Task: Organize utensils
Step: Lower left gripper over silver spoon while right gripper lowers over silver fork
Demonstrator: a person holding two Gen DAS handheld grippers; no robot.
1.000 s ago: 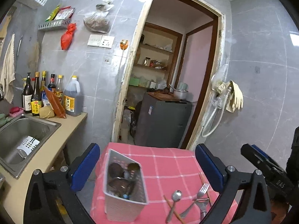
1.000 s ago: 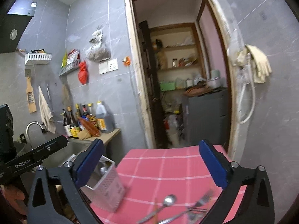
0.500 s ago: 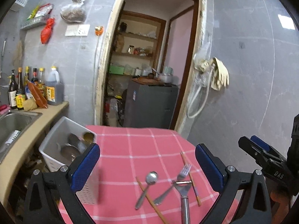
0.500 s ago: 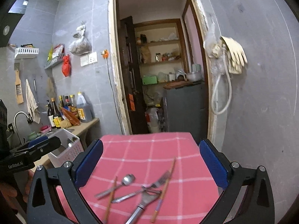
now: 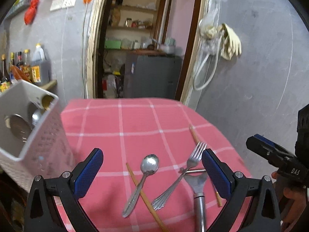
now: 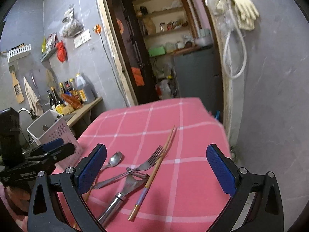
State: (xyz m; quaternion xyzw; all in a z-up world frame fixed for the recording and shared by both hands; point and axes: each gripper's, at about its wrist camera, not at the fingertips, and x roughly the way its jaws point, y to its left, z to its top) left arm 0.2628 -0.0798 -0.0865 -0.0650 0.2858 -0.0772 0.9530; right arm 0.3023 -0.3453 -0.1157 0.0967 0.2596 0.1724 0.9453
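My left gripper (image 5: 152, 172) hangs wide open and empty over the near part of the table, and my right gripper (image 6: 156, 166) is spread just as wide, holding nothing. Between my left fingers lies the spoon (image 5: 143, 177), bowl up and pointing away, its handle crossed by one chopstick (image 5: 144, 195) that runs down toward the near edge. Just right of it the fork (image 5: 181, 176) lies slantwise, tines away, its neck resting across the head of the peeler (image 5: 197, 189), whose metal handle points back at me. The second chopstick (image 6: 154, 172) lies beside the fork's tines on the right, its blue-and-gold end nearest me. All of it sits on the pink checked cloth (image 5: 135, 119). At the left edge of the table stands the white basket (image 5: 44, 135), already holding a few metal utensils, just beside my left finger (image 5: 87, 174). The far half of the cloth is bare, and its right edge drops off close to the grey wall. Beyond are a counter with bottles (image 6: 73, 94) and an open doorway (image 5: 139, 38).
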